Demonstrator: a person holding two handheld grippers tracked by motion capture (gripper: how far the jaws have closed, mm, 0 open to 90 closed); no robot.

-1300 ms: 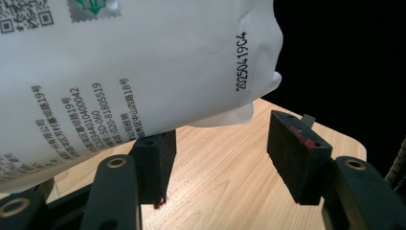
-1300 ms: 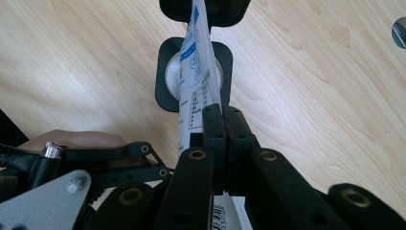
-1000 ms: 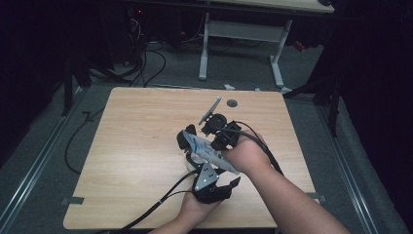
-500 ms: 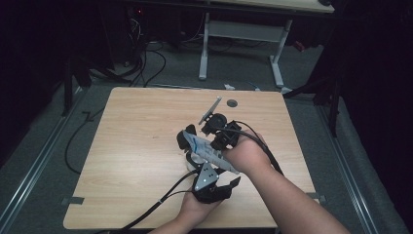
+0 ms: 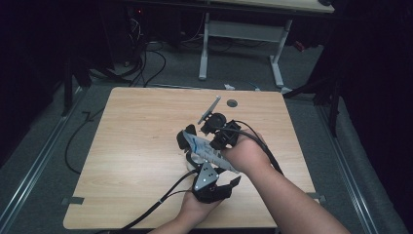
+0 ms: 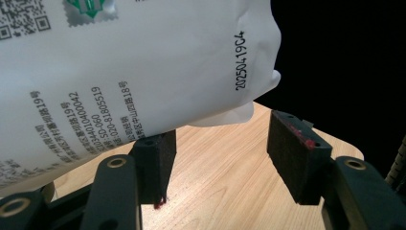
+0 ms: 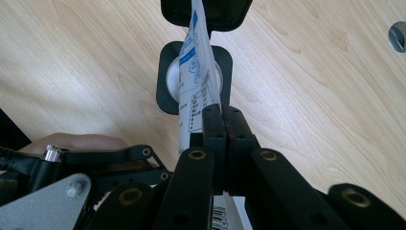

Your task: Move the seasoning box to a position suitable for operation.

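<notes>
I am holding a white printed pouch (image 5: pixel 207 150) over the middle of the surface (image 5: pixel 131 141), a little toward the near side. My right tool (image 7: pixel 223 115) is clamped flat on the pouch's edge, jaws pressed together with the thin film between them, so the pouch hangs edge-on from it. Below the pouch a black square holder with a white ring (image 7: pixel 168 81) sits on the surface, and the pouch's lower end hangs in front of that ring; I cannot tell whether it touches. My left tool (image 6: pixel 218 143) is at the near side, jaws standing moderately apart and gripping nothing, with the pouch's lower corner just above its left pad (image 6: pixel 155 160). As I judge it, I am at the step of steadying the pouch over the holder, perhaps to pour or to seat it there. The next move would call for the left tool to close on the free corner while the right keeps its pinch, so the pouch does not swing or fold.
</notes>
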